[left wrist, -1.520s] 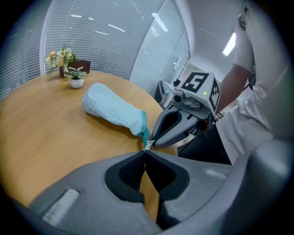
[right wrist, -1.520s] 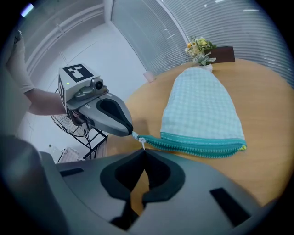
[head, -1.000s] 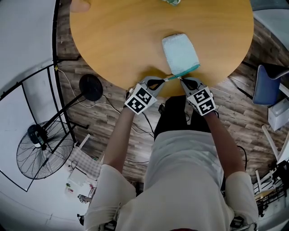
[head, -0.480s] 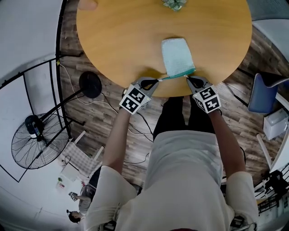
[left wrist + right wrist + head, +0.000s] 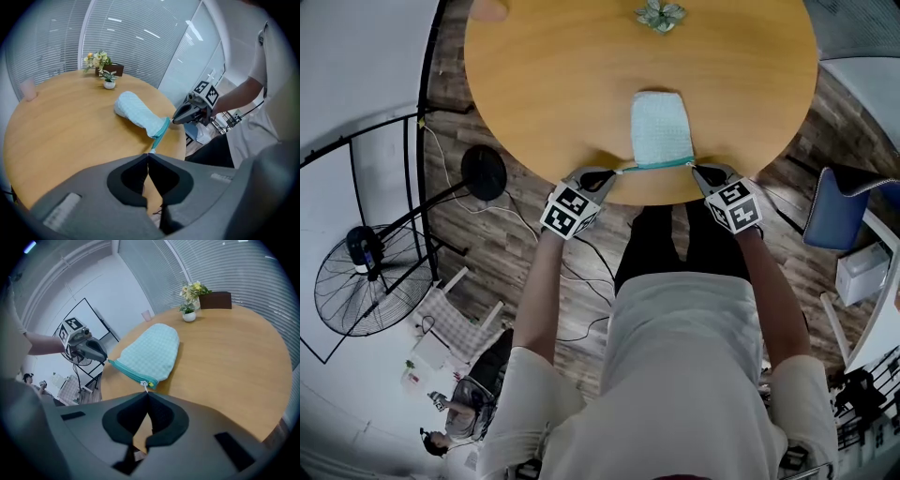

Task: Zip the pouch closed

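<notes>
Near: left tool (image 5: 147, 154) and right tool (image 5: 147, 393) sit wider apart than a second ago. Right tool is clamped on the zipper pull (image 5: 144, 385), which has travelled from mid-seam to the seam's end. Left tool pinches the zipper tail (image 5: 153, 150). The teal zipper (image 5: 656, 166) runs taut between both tips and looks shut end to end, so the task is likely finished bar release. The pouch (image 5: 659, 131) lies flat on the table (image 5: 544, 75) just beyond the tips.

Counts: two tools, one pouch, one zipper, one table. Farther off: one potted plant (image 5: 109, 82), one flower bunch (image 5: 96, 60), one pink cup (image 5: 28, 89).
</notes>
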{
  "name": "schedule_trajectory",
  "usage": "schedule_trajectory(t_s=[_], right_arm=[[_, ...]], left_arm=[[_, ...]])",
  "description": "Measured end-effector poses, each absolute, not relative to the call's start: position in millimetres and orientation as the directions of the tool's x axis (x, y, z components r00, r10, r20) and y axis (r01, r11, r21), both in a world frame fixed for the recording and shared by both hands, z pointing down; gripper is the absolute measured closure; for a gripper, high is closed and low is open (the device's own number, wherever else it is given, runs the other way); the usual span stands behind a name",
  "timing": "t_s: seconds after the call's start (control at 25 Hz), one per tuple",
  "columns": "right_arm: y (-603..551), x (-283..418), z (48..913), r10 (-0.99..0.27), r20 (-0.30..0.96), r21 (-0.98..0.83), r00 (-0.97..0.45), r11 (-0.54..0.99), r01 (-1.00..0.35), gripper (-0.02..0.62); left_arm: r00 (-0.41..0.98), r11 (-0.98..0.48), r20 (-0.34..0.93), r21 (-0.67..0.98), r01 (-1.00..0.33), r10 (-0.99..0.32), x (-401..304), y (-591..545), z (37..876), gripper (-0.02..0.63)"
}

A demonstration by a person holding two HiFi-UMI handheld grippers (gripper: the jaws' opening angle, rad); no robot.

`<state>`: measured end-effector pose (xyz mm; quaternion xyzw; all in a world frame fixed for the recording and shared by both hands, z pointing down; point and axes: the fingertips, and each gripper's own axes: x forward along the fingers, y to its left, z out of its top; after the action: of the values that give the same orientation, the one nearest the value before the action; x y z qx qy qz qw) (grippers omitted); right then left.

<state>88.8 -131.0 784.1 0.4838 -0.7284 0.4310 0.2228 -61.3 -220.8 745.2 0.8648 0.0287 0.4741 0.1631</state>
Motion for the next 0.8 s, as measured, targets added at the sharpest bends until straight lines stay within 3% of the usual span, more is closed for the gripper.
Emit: schedule_trajectory(t_s=[0.56, 0.68, 0.8], right_arm=[[-122.7, 95.2, 812.0, -0.453, 0.778, -0.385, -0.435, 0.204, -0.900, 0.587], [-122.0, 97.9, 808.6, -0.447, 0.777, -0.385, -0.444, 0.221, -0.896, 0.549], [-122.1, 99.3, 798.1, -0.454, 0.765, -0.381, -0.457, 0.253, -0.889, 0.534]], left_arm=[[0.522, -0.953, 0.851, 0.206, -0.223, 0.062, -54.4, -206.5, 771.1, 0.581], [0.530, -0.942, 0.848, 0.187, -0.280, 0.011, -55.8, -207.5, 765.2, 0.524], [0.540, -0.926, 0.842, 0.188, -0.328, -0.020, -59.5, -203.6, 750.8, 0.520]])
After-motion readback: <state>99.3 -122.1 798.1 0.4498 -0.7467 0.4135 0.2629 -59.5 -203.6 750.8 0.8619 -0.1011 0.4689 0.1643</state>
